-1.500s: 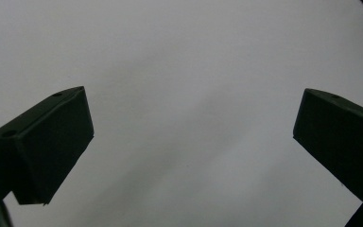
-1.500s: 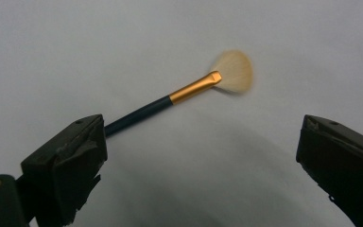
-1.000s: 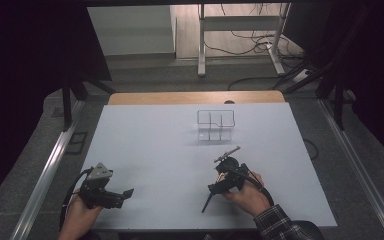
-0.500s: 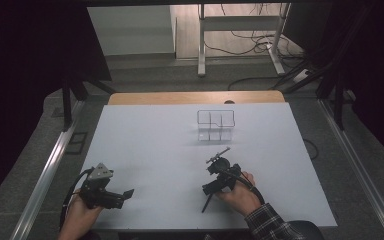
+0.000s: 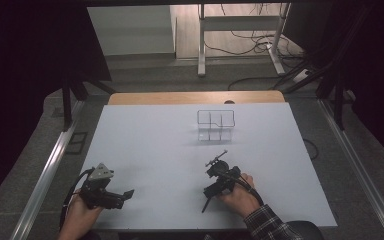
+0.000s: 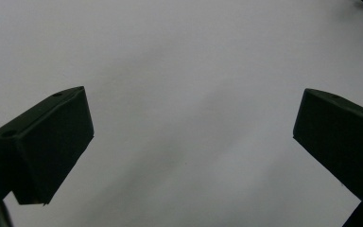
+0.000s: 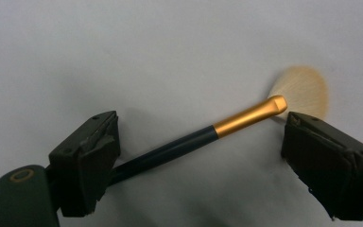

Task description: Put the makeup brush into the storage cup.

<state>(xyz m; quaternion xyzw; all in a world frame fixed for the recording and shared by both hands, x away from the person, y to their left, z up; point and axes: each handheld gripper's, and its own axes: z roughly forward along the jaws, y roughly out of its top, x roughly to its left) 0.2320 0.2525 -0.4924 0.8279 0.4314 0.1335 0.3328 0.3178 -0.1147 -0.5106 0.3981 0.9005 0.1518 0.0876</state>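
A makeup brush point(image 7: 203, 137) with a dark handle, gold ferrule and pale fan bristles lies on the white table. My right gripper point(image 7: 199, 127) is open, one jaw on each side of the brush, neither touching it. In the high view the right gripper point(image 5: 214, 190) is low over the table's front middle. The brush handle point(image 5: 205, 205) pokes out below it, and the bristles are hidden under the gripper. My left gripper point(image 5: 125, 194) rests at the front left. The left gripper point(image 6: 194, 97) is open over bare table with nothing between its jaws.
A clear compartmented organizer point(image 5: 215, 125) stands upright past the table's middle. The white table top point(image 5: 145, 150) ends in a wooden strip point(image 5: 195, 97) at the far edge. Metal rails run along both sides, and cables lie on the floor beyond.
My right hand and gripper have shifted slightly left over the brush. The brush and the left gripper have stayed put.
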